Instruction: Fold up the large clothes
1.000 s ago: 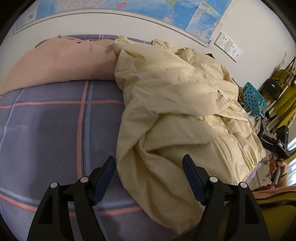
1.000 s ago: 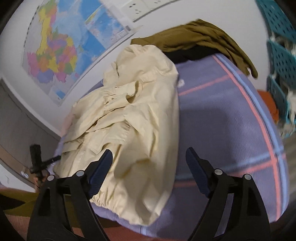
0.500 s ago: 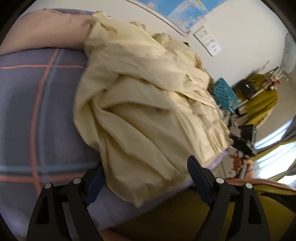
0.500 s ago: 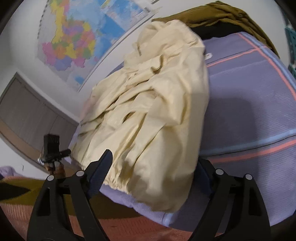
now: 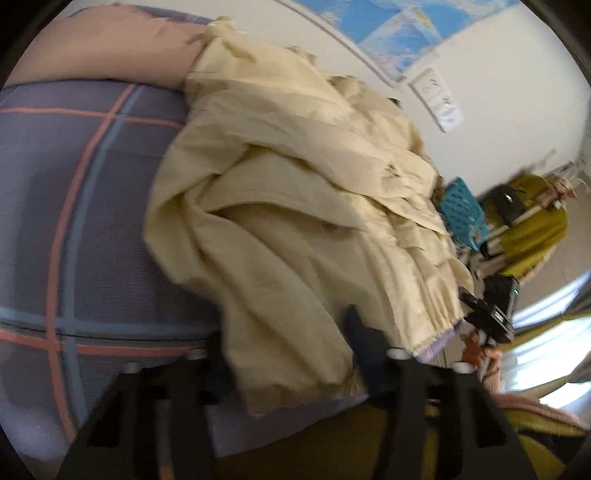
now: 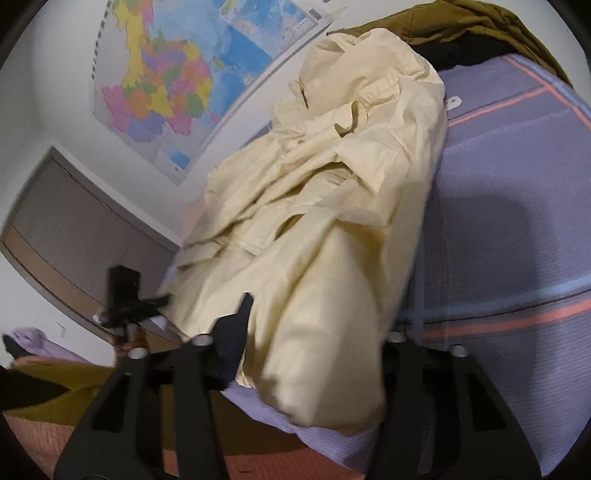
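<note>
— Both tongs have come down to the near edge of the bed since a second ago, and the jacket's hem now lies between their jaws. What else is around?

— My left gripper [image 5: 291, 354] is closing over the hem of the cream jacket [image 5: 295, 206]; my right gripper [image 6: 317, 332] is closing on the same hem further along. Fabric sits between both pairs of jaws, but blur and folds hide the pads, so I can't tell whether either pinches yet.

— Where does the jacket lie?

— Heaped on the bed [image 5: 92, 221], from its near edge up toward the wall, with the gathered hem hanging over that edge.

— Anything in the way?

— A pink pillow [image 5: 110, 48] touches the jacket at the far left corner. An olive garment [image 6: 461, 22] lies at the far side, just beyond the collar. A teal basket [image 5: 461, 206] stands off the bed.

— Any writing?

— A map [image 6: 177, 74] hangs on the wall; its print is too small to read.

— Materials?

— The jacket is thin, crumpled woven cloth with a puckered elastic hem. The bed cover is purple, ribbed, with salmon and blue stripes.
</note>
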Available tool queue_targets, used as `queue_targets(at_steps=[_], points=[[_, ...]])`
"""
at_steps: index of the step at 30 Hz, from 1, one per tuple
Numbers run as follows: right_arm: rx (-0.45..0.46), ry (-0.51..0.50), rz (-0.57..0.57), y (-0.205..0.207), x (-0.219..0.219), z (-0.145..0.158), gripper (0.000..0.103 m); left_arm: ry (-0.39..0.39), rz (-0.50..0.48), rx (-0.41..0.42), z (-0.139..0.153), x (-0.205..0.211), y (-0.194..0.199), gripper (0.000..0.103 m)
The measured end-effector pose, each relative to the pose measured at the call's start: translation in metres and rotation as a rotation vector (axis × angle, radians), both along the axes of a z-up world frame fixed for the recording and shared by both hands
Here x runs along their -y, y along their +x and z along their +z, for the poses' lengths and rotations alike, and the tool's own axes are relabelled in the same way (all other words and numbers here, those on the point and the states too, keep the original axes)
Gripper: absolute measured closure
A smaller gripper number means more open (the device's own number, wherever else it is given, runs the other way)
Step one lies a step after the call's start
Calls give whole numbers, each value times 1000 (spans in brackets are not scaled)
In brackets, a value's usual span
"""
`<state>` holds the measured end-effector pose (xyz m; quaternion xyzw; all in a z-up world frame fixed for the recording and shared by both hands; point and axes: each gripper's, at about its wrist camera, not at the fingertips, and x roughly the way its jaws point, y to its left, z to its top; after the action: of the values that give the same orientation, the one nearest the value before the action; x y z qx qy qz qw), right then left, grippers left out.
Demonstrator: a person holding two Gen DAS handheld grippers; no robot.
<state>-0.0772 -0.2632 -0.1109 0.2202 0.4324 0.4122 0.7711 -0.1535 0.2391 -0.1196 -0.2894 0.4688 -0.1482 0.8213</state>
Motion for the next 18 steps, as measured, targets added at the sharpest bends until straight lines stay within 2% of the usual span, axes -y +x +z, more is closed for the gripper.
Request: queue_targets(at_steps=[1,3,5,13,16,18], points=[[-7,27,-9,0,2,-1,77,-4,9,-9,0,-2,0,71],[6,65,-14,-4,5,4,83,-14,22,-12,3,-6,0,79],[34,139,-1,-11,6,16,86,-30,28,20,16,-9,-3,84],[228,263,73,-60,13,90,88,-38,40,220,87,-32,-45,89],[238,242,86,-72,17,95,86,-38,30,262,103,-40,-63,88],[206,213,83,-75,16,89,85,-3,26,238,104,-36,-64,88]])
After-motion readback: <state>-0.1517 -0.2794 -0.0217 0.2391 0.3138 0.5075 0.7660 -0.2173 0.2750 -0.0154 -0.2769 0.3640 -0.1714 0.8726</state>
